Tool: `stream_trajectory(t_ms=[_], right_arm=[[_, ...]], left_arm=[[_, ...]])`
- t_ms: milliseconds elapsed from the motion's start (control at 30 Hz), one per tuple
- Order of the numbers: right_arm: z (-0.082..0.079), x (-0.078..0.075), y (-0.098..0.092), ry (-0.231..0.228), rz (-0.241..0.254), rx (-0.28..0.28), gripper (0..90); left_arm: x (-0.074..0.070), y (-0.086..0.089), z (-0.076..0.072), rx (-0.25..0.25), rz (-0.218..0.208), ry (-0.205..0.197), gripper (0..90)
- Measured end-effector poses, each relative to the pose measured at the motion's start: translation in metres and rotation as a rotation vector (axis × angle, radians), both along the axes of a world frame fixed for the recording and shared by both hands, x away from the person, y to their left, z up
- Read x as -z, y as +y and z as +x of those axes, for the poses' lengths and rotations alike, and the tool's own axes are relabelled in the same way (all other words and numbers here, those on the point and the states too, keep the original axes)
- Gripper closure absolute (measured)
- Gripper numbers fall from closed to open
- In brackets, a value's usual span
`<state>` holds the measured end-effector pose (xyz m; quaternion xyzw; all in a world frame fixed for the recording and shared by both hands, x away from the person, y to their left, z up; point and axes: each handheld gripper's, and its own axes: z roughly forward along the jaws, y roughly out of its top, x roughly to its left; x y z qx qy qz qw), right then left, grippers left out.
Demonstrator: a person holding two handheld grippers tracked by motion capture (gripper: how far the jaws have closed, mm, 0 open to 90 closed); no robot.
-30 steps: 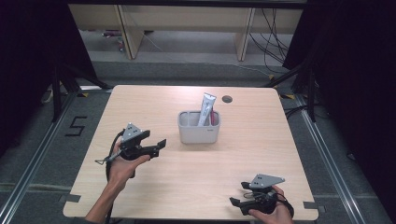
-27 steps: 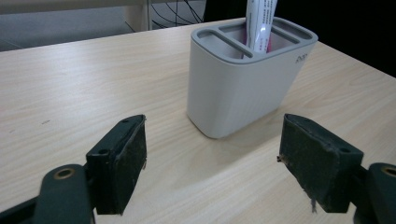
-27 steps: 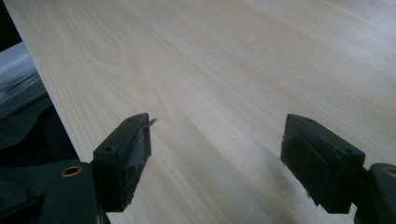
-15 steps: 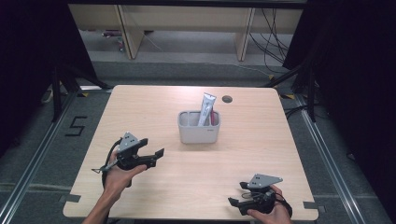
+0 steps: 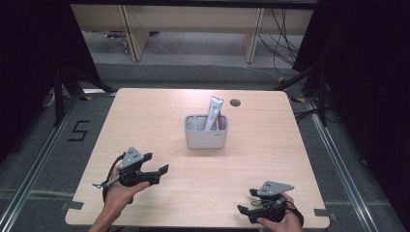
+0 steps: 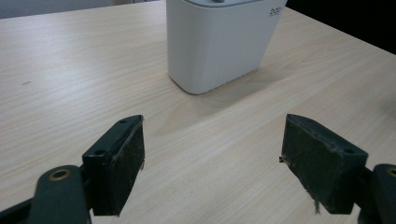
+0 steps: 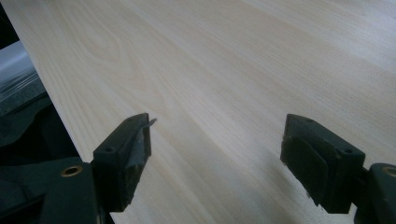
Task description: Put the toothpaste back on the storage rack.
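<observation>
On pale wood-grain table (image 5: pixel 159 121) — rounded white plastic caddy (image 5: pixel 205 137); left gripper (image 5: pixel 155 170), right gripper (image 5: pixel 245 211) gape, felt-padded jaws empty.

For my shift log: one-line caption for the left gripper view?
Left gripper, jaws wide open, faces the white holder on the wooden table.
</observation>
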<state>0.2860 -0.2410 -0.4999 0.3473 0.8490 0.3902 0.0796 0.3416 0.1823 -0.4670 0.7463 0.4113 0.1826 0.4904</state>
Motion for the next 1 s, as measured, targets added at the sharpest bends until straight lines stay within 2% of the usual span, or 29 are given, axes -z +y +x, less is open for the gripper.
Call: stream_trajectory(t_ms=[233, 400, 467, 767, 867, 967, 1000], right_arm=[[0.0, 0.0, 0.0, 0.017, 0.01, -0.001, 25.1], [0.0, 0.0, -0.001, 0.004, 0.005, 0.004, 25.1], [0.0, 0.0, 0.0, -0.001, 0.005, 0.0, 25.1], [0.0, 0.0, 0.0, 0.01, 0.01, -0.002, 25.1], [0.0, 0.0, 0.0, 0.005, 0.009, -0.004, 25.1], [0.0, 0.0, 0.0, 0.005, 0.009, -0.004, 25.1], [0.0, -0.001, 0.0, 0.005, 0.009, -0.002, 25.1]], left_arm=[[0.007, -0.001, -0.01, 0.026, 0.007, 0.005, 20.6], [0.01, -0.003, -0.018, 0.042, 0.012, 0.006, 20.6], [0.012, -0.003, -0.021, 0.038, 0.041, 0.007, 20.6], [0.018, -0.003, -0.033, 0.054, 0.042, 0.01, 20.5], [0.019, -0.004, -0.039, 0.064, 0.06, 0.004, 20.5], [0.021, -0.005, -0.042, 0.069, 0.052, 0.005, 20.5], [0.023, -0.006, -0.045, 0.078, 0.062, 0.01, 20.5]])
